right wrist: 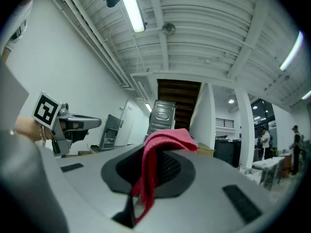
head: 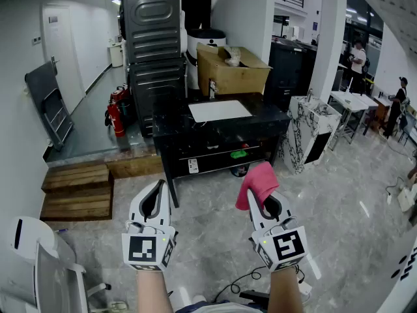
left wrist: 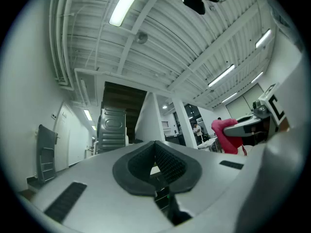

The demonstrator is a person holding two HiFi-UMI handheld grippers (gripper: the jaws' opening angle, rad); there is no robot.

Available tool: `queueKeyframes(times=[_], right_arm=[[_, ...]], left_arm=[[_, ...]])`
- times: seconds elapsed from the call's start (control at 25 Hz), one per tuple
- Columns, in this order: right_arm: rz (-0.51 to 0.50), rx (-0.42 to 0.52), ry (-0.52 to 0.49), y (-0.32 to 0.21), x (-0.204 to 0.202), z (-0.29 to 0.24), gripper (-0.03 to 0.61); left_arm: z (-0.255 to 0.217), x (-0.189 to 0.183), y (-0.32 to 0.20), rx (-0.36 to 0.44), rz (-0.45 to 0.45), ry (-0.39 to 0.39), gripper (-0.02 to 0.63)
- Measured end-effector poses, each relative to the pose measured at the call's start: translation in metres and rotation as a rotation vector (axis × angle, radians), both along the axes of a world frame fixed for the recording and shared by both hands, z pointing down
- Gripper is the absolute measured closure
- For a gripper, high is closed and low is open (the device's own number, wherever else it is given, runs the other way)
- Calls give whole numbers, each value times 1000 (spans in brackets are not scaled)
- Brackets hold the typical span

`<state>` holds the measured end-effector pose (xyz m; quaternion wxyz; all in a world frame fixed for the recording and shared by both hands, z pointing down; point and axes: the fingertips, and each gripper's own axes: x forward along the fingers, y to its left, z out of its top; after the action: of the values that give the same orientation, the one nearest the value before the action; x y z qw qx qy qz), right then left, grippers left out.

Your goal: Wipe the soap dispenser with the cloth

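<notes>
**Pink cloth pinched in the right gripper, black counter across the floor**

Nearest, the right gripper has its jaws closed on the cloth. In the right gripper view, the pink fabric is bunched over the jaw tips and hangs down in a narrow fold between the pads, so its long axis runs top to bottom. In the head view, the free end stands past the tips and leans a little left, toward the counter. Beside it, the left gripper points the same way with its jaws closed together and nothing between them. The two grippers are apart and roughly level with each other.

A dark cable curls on the tiled floor by the person's feet. A white chair sits at the lower left, and wooden pallets lie further left.

Across the floor stands the black counter with a white slab on top. A small upright piece stands at the slab's back edge, too small to identify. A cardboard box rests behind it.

A marble-patterned stand flanks the counter on the right. On the left are a red fire extinguisher and a tall grey metal unit.

People stand far off at the right.
</notes>
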<state>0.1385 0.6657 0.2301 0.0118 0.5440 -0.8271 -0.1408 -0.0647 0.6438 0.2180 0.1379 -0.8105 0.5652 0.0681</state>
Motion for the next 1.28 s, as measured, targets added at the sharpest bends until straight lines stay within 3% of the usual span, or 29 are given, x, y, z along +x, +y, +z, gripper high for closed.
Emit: queueKeyframes(times=[0.44,0.72,0.96,1.08,1.28], right_arm=[[74,50,-6,-19,-35,-14,532],[27,49,-29,-61,-52,-13,531],[-34,48,-67,-128,-64,-7,531],[-52,33,-92,-173,-63,0,531],[-68,22,-50,-262,-50,5,531]], left_arm=[[7,-40,-24,-5,26,-20,601],[17,-54,-56,-25,49,22,600],[22,-62,-107,-51,53,42,601],[32,-60,-147,-69,37,13,601],[34,-39,-234,-57,-12,-66,601]])
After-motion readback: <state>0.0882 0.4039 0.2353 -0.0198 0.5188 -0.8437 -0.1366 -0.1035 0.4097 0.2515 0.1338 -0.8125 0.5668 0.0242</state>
